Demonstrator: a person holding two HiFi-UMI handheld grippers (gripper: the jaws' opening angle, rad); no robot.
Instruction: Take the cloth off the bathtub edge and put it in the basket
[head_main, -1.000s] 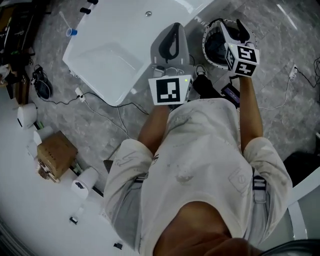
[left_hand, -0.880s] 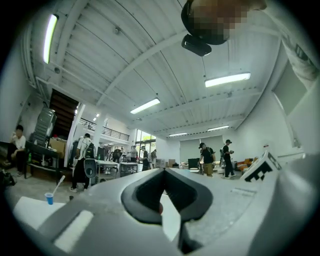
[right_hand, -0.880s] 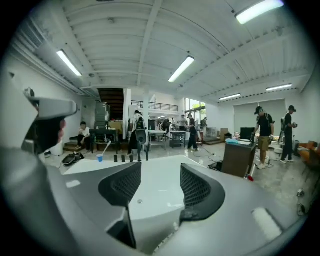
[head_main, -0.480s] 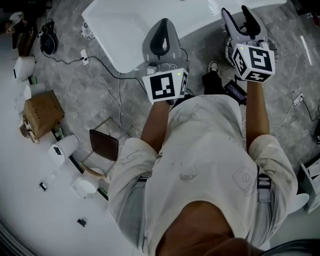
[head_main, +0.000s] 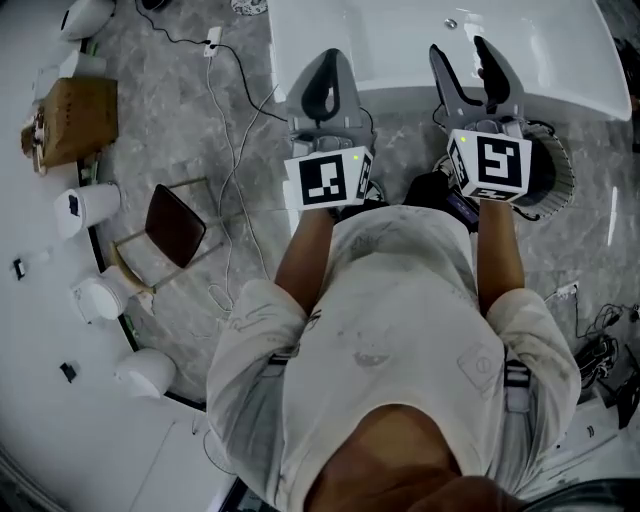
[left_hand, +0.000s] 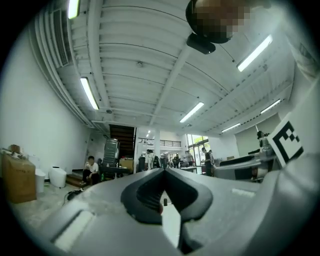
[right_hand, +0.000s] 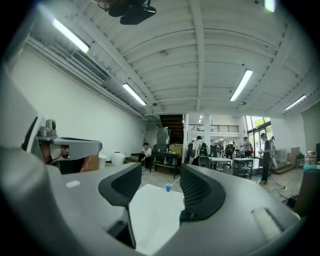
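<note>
The white bathtub (head_main: 400, 40) lies across the top of the head view, just beyond both grippers. No cloth shows in any view. My left gripper (head_main: 328, 55) points at the tub's near edge, its jaws shut with nothing between them; in the left gripper view the left gripper (left_hand: 163, 170) has its tips meeting. To its right, my right gripper (head_main: 462, 50) stands open and empty over the tub rim. In the right gripper view the right gripper (right_hand: 160, 182) frames the bathtub (right_hand: 155, 210). The dark mesh basket (head_main: 562, 175) stands on the floor at the right, partly hidden behind the right gripper's marker cube.
On the grey marble floor to the left are a cardboard box (head_main: 68, 120), a brown chair (head_main: 175, 225), white cylinders (head_main: 88, 205) and trailing cables (head_main: 235, 130). A blue cup (right_hand: 168, 187) stands beyond the tub. People sit and stand far off in the hall.
The view has swung round: the bathtub went from the upper left to straight ahead, and the basket from above the right gripper to its lower right. Both grippers kept their jaw state.
</note>
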